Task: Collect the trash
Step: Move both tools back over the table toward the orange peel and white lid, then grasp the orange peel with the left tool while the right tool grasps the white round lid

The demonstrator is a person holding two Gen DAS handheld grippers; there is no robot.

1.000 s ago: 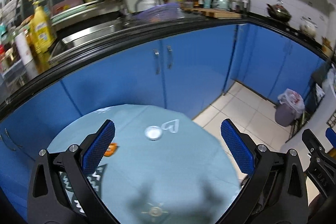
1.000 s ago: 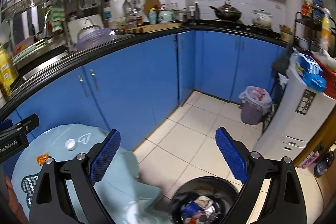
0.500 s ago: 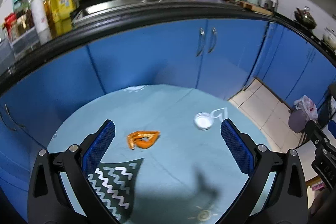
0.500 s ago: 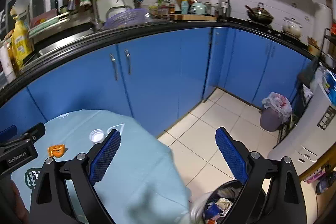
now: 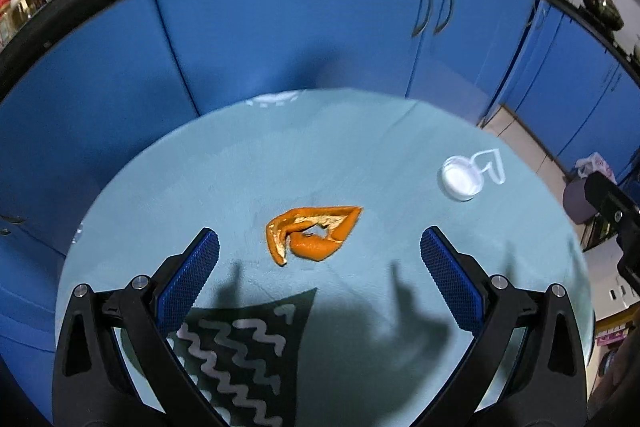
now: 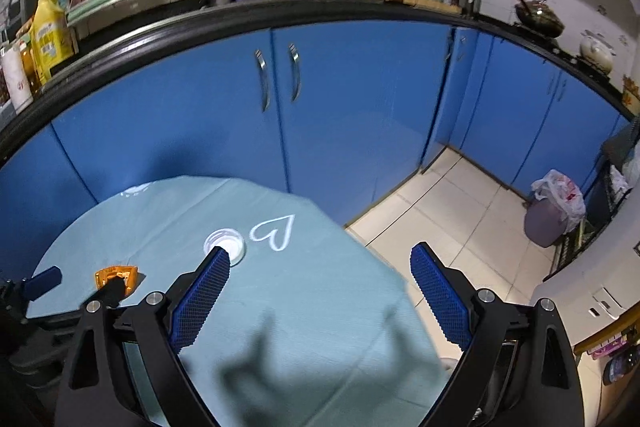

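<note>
While poised over round table (image 5: 224, 163) | left gripper (image 5: 320, 247) spread wide, gripping nothing, orange peel (image 5: 314, 233) lying on tablecloth just ahead, between its fingertips | right gripper (image 6: 320, 259) likewise spread, empty, above table edge | white lid (image 5: 461, 183) flat beside heart print (image 6: 274, 231), apart from peel | blue cabinets (image 6: 340, 99) behind

Right claw (image 6: 320, 267) is hovering spread wide over the tabletop (image 6: 320, 315), its left pad overlapping a white cap (image 6: 226, 241)
</note>
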